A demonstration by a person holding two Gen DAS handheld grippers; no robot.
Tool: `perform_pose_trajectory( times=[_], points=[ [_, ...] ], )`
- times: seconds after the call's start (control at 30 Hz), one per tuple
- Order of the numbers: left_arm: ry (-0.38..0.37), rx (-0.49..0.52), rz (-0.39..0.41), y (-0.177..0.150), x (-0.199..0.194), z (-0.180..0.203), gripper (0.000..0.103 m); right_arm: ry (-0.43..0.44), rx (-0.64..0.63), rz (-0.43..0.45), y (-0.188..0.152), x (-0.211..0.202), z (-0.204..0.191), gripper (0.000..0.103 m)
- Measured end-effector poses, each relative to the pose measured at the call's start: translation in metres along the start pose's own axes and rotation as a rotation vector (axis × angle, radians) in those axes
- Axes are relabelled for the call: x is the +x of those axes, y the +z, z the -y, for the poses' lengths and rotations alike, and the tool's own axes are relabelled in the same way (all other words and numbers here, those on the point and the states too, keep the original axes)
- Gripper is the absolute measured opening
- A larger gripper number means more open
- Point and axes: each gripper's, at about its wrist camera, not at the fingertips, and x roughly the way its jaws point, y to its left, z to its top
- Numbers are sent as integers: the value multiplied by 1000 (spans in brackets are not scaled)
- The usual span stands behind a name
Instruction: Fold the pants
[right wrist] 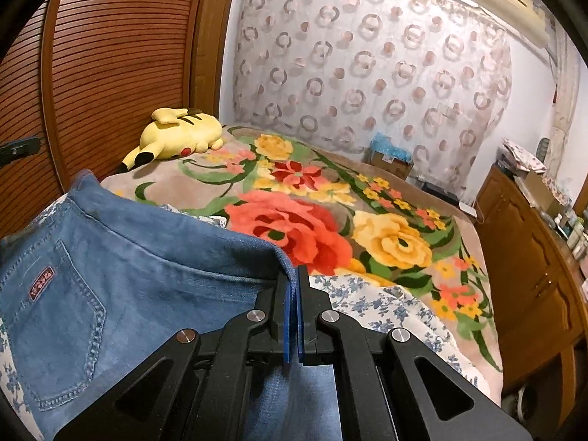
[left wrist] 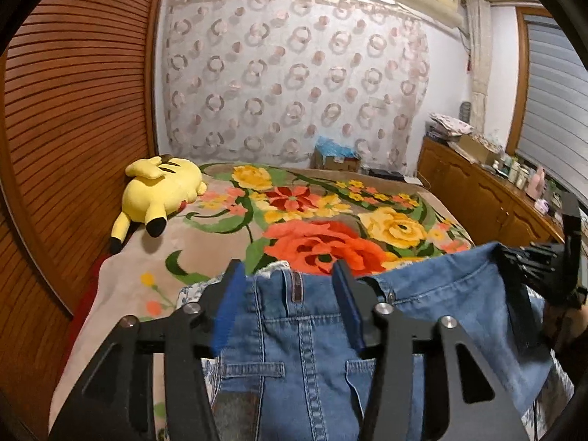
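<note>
**Jeans at the bed's edge, folding barely begun**

On the near end of the bed, the left wrist view shows the blue denim pants [left wrist: 305, 334] lying waistband-up over the floral plush blanket [left wrist: 220, 228]. The left gripper [left wrist: 288, 296] has its blue-padded jaws standing apart, straddling the waistband near a belt loop; the pads do not appear to press the cloth, so nothing is held. It points downward over the denim. At the right edge the other black gripper is just visible at the far waistband corner.

From the right wrist view, the right gripper [right wrist: 294, 290] is closed tight on the waistband edge of the pants, its pads pinching the denim hem, tilted down toward the bed. A back pocket with a red label [right wrist: 41, 283] lies flat at left.

Judging by the spread-out garment, no fold is finished; the legs are out of sight and most of the work seems left. A yellow plush toy [right wrist: 180, 134] lies well apart by the wooden slatted door.
</note>
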Motion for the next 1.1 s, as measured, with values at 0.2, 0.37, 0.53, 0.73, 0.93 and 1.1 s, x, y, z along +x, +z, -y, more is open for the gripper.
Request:
perform_pose_trajectory(
  times=[0.2, 0.37, 0.53, 0.73, 0.93, 1.1],
  points=[
    [-80, 29, -47, -14, -4, 14, 79, -2, 21, -32, 3, 3, 4, 11],
    [-110, 53, -75, -30, -11, 39, 79, 5, 58, -45, 2, -4, 13, 56],
    [-145, 117, -87, -45, -20, 72, 79, 24, 91, -54, -10, -30, 18, 56],
    [-199, 165, -114, -63, -12, 96, 79, 99, 121, -108, -34, -65, 14, 56],
    [-218, 190, -150, -74, -5, 102, 79, 151, 112, -191, -54, -65, -3, 56],
    [-242, 183, -131, -75, -11, 104, 79, 121, 101, -255, -63, -52, -3, 47]
  ],
)
